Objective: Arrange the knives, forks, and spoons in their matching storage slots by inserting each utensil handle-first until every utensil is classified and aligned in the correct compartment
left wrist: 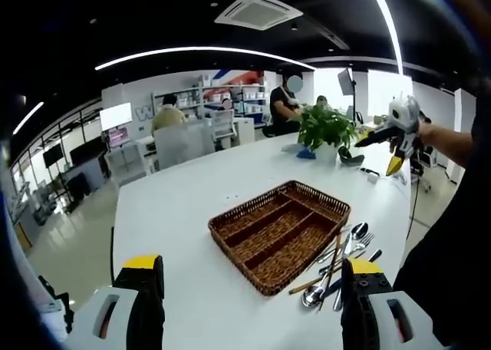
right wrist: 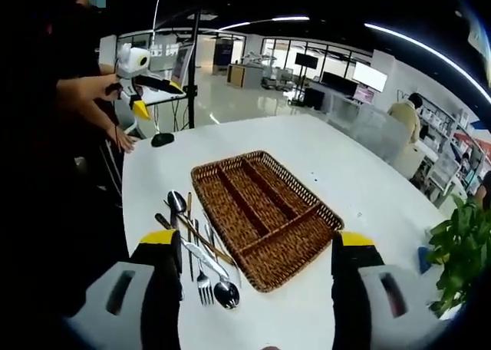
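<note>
Hand-held gripper, left [left wrist: 252,304] and right [right wrist: 256,288] — both spread wide, gripping nothing — hover above the white table [left wrist: 176,212]. Mixed metal utensils [right wrist: 198,258] lie piled just beside the brown woven wicker tray [right wrist: 261,212], whose compartments hold nothing. Single out one utensil; align its handle toward the matching slot.

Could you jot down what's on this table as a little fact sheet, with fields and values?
Surface: white table
Container: wicker tray, compartments empty
Utensils: pile of cutlery lying loose beside the tray, including spoons and a fork
Plant: potted green plant at the far end of the table
Left gripper: jaws open, holding nothing
Right gripper: jaws open, holding nothing
Sorting progress: none yet
</note>
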Tool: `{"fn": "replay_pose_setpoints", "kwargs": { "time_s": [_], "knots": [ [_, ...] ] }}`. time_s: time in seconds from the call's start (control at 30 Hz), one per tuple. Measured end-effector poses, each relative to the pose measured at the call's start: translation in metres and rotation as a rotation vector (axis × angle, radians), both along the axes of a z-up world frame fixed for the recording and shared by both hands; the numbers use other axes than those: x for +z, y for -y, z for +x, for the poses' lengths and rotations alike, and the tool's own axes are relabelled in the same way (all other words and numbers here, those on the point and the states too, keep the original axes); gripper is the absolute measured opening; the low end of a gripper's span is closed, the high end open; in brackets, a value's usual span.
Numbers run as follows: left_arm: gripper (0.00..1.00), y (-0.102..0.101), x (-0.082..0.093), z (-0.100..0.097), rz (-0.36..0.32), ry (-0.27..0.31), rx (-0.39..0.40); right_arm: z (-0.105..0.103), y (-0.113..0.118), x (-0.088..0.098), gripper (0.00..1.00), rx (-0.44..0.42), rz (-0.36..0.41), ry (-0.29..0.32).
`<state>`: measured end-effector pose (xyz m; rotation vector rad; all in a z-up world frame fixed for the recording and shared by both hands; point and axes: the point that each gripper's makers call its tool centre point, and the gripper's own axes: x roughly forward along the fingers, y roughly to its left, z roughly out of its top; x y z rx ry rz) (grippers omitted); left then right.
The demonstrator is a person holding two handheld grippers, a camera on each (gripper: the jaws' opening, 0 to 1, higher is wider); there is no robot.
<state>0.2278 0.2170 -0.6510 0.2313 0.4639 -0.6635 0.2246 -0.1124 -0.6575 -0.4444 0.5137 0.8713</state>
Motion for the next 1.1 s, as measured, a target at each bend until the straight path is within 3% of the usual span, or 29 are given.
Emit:
{"fn": "replay_pose_setpoints", "kwargs": {
  "time_s": [0.73, 1.1],
  "knots": [
    [1.0, -0.007, 0.0, 0.002, -0.026, -0.006, 0.02, 0.0, -0.024, -0.043, 0.73, 0.082, -0.028, -0.042],
    [1.0, -0.009, -0.007, -0.001, -0.05, -0.032, 0.037, -0.001, -0.044, -0.079, 0.64, 0.177, -0.05, -0.071]
  ]
}}
